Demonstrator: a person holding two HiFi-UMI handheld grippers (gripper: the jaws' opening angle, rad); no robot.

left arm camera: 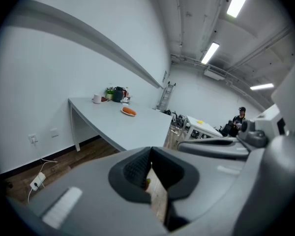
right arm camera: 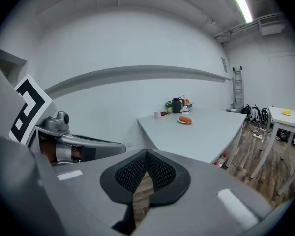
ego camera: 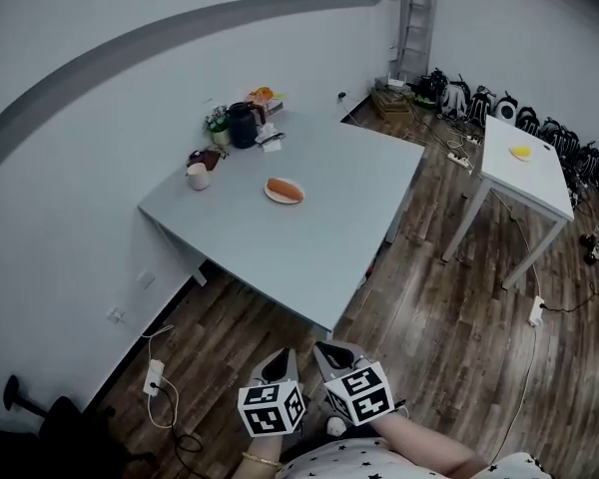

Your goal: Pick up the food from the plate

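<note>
An orange piece of food (ego camera: 285, 189) lies on a small white plate (ego camera: 271, 196) in the middle of a grey table (ego camera: 309, 247). The food also shows far off in the left gripper view (left arm camera: 129, 111) and the right gripper view (right arm camera: 185, 119). My left gripper (ego camera: 280, 359) and right gripper (ego camera: 331, 349) hang side by side low over the wooden floor, close to my body and well short of the table's near corner. Both are shut with nothing between the pads, the left (left arm camera: 150, 154) and the right (right arm camera: 146, 154) alike.
At the table's far end stand a white mug (ego camera: 198, 177), a dark jug (ego camera: 244, 125) and small items. A second white table (ego camera: 524, 178) with a yellow thing (ego camera: 520, 152) stands to the right. A ladder (ego camera: 415, 18), bags and floor cables (ego camera: 154, 377) line the edges. A person (left arm camera: 238, 119) is in the distance.
</note>
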